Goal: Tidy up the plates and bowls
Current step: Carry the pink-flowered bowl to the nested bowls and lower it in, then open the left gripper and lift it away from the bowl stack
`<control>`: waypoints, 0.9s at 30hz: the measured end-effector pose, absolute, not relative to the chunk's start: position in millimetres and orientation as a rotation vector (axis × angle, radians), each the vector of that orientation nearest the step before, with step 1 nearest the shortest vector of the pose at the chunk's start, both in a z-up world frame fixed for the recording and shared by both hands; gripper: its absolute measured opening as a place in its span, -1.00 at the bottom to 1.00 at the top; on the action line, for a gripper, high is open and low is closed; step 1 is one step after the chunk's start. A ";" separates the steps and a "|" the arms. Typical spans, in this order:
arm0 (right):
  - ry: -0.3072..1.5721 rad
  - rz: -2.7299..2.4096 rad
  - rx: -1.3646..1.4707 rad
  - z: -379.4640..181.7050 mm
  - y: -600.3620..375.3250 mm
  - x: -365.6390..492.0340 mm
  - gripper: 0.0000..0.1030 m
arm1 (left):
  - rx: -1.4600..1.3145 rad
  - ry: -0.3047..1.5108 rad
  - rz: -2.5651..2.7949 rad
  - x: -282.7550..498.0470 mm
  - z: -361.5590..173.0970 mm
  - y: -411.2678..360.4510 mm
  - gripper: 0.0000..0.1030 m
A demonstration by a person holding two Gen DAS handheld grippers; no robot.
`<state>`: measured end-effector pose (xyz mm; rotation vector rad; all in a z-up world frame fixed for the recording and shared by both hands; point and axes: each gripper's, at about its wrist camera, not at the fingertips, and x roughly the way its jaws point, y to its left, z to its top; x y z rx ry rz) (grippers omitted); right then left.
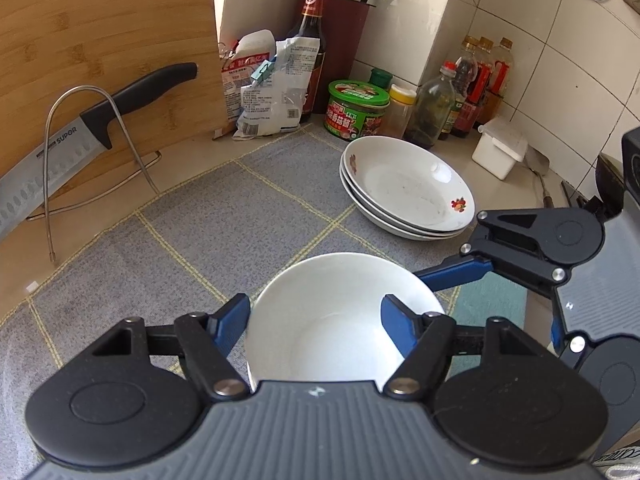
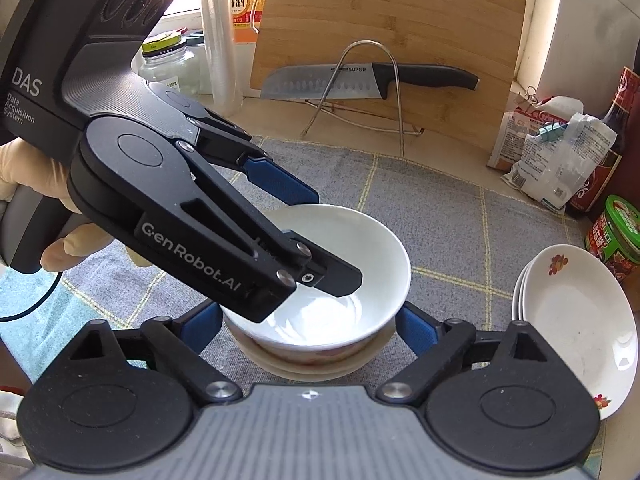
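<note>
While both grippers point down at the counter, the left gripper (image 1: 314, 304) sits over the top bowl (image 1: 340, 280). One of its two fingers is inside the bowl and the other is outside the rim. The gap between them is much wider than the bowl's thin wall, so it is not squeezing the bowl. The right gripper (image 2: 308, 320) has its two fingers spread very wide, one on each side of the bowls, very near them but holding nothing.

The top bowl is plain white and sits in a stack. Under it I can see at least two more bowl rims, one with red marks. I cannot count them for sure. The stack stands on a grey cloth (image 1: 240, 208) with yellow lines.

A left hand (image 2: 24, 176) in a pale glove holds the left gripper, which comes in from the upper left of the right wrist view and hides part of the top bowl.

Near the bowls, three white plates (image 1: 408, 188) with small flowers lie stacked on the cloth. Behind them stand a green jar (image 1: 358, 110), some bottles and a white box (image 1: 500, 148). One knife (image 1: 80, 136) rests on a wire rack (image 1: 48, 152) against a wooden cutting board (image 1: 100, 20). Food bags (image 1: 268, 88) lean beside the board.
</note>
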<state>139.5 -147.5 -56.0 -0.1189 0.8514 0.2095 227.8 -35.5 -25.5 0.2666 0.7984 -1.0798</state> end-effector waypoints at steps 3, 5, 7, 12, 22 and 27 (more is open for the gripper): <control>0.822 0.229 -0.105 -49.6 -147.8 134.7 1.00 | 0.259 0.792 -1.072 226.8 -23.1 -30.4 0.40; 0.818 0.226 -0.107 -48.3 -147.8 133.4 1.00 | 0.250 0.797 -1.069 224.4 -22.1 -27.3 0.40; 0.818 0.220 -0.110 -49.1 -147.4 131.4 1.00 | 0.255 0.788 -1.062 218.7 -21.5 -25.1 0.46; 0.761 0.223 -0.096 -43.0 -145.9 119.3 1.00 | 0.262 0.760 -1.037 208.8 -19.5 -16.7 0.47; 0.746 0.307 -0.076 -48.5 -136.1 110.6 1.00 | 0.191 0.751 -0.912 204.2 -16.1 14.1 0.55; 0.725 0.317 -0.068 -44.2 -139.9 103.0 1.00 | 0.193 0.747 -0.881 194.2 -15.0 23.0 0.60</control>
